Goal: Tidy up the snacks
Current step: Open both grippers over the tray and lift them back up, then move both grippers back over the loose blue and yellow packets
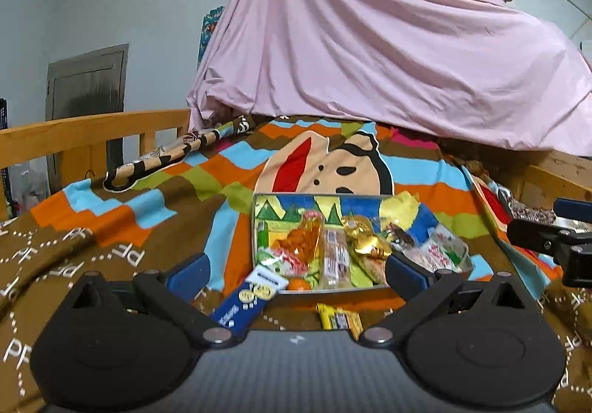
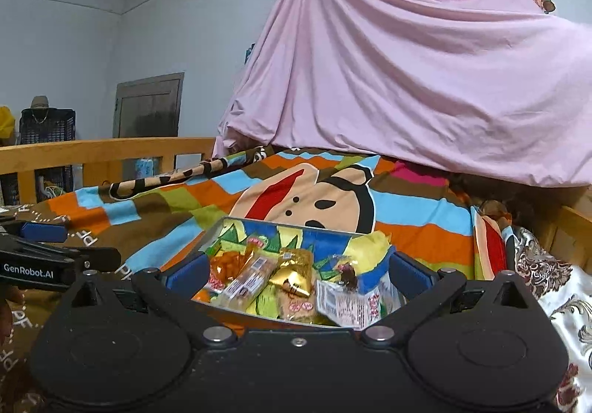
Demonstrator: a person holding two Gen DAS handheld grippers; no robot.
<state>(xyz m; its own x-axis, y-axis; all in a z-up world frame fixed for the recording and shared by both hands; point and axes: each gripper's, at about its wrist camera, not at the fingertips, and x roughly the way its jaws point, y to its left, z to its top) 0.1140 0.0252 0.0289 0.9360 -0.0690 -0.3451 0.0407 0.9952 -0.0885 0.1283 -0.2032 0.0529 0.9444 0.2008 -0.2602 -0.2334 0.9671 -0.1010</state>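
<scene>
One snack tray (image 1: 259, 228) on the bed blanket (image 1: 111, 213), both tongs hovering at its near edge, spread wide, holding nothing.
Left tongs (image 1: 296, 270), right tongs (image 2: 296, 274). Tray holds several wrapped snacks, exact count unclear: one gold packet (image 1: 364, 237), one orange packet (image 1: 301, 246), one clear bar (image 1: 335, 259). Two snacks on the blanket just in front: one blue pack (image 1: 246, 300), one yellow bar (image 1: 338, 317).

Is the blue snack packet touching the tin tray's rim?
Touching. The left wrist view shows the blue snack packet lying across the tin tray's near-left corner.
</scene>
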